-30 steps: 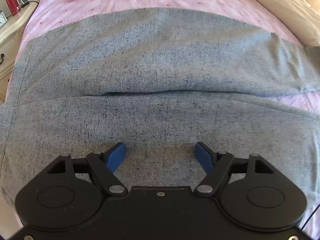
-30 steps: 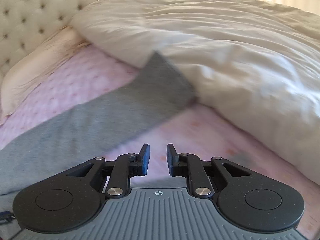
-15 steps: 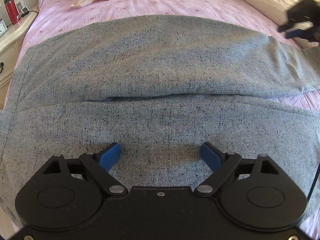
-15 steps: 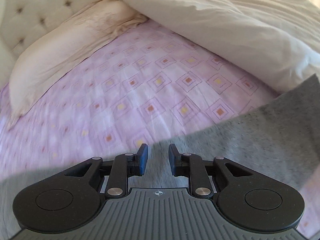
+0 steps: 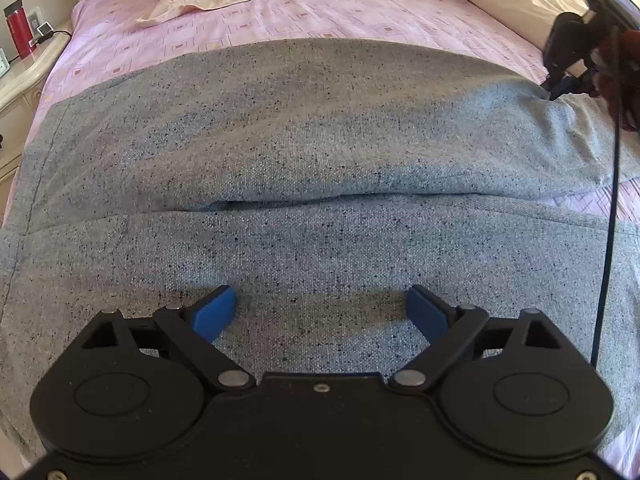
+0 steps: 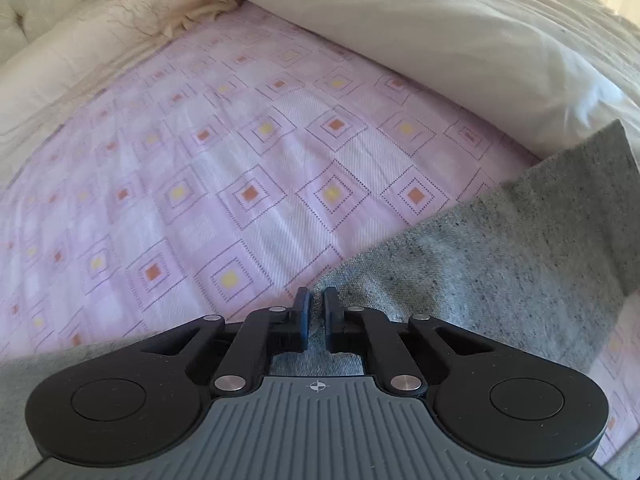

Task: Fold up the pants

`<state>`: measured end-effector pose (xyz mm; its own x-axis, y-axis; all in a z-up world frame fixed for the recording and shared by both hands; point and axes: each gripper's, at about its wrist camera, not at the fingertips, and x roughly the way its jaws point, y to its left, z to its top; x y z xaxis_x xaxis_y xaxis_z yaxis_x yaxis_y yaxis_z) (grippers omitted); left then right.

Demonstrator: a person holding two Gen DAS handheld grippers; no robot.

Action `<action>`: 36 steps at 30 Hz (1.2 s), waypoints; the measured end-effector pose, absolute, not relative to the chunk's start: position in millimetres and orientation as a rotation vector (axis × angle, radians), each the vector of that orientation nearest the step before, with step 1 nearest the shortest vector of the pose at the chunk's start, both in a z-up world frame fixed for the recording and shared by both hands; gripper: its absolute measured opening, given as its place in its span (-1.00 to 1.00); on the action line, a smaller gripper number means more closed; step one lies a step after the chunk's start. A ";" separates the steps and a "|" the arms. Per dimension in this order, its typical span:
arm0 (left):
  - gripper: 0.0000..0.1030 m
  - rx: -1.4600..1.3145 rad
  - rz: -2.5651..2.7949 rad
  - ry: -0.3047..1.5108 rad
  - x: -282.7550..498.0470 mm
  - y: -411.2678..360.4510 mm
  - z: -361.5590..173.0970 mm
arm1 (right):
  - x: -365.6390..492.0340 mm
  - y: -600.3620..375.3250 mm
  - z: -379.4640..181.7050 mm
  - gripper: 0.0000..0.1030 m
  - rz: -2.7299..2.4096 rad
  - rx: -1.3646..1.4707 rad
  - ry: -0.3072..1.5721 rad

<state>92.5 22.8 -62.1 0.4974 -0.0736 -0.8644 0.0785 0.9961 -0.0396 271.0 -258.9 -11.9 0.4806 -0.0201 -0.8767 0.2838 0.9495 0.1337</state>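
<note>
- Across the middle of the left wrist frame, grey pants (image 5: 320, 152) lie flat on the pink patterned bed sheet (image 5: 248, 16), both legs running side to side, one above the other, a seam line between them at mid frame.
- My left gripper (image 5: 320, 312) hangs over the lower leg at bottom center, jaws spread as wide as they go, blue pads just above or on the cloth, nothing pinched.
- My right gripper (image 6: 317, 312) sits at bottom center of the right wrist frame, jaws nearly together on a puckered bit of the pants' upper edge; same gripper shows at the upper right of the left wrist frame, nipping the far leg edge.
- Handling guess: woven speckled fabric, soft, light, limp, so it will sag and drag between grip points, not slippery on the sheet, nothing fragile.
- Where to hold: edges and hems, not mid-panel; a flat panel gives wide jaws little to bite, so I'd pinch the upper leg's long edge at two spread points.
- Risk: a thin pinch may catch only one layer.
- Cream duvet (image 6: 440, 32) at upper right touches the leg end; could snag a fold.
</note>
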 end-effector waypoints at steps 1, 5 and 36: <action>0.79 0.002 -0.095 1.044 91.8 22.7 -61.6 | 261.2 -260.5 -4.8 -0.90 -0.172 0.276 1.038; 0.73 -0.043 -0.105 1.041 90.9 29.5 -57.9 | 219.9 -265.9 22.0 -0.90 -0.097 0.274 0.995; 0.61 -0.268 0.026 1.164 221.6 46.1 -11.3 | 93.4 -255.1 -6.8 -0.90 0.070 0.278 1.120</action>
<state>221.6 46.1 -11.3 0.3986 -0.1180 -0.9095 -0.1589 0.9678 -0.1952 93.4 -255.1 -6.8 0.4373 0.1950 -0.8780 0.0835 0.9632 0.2555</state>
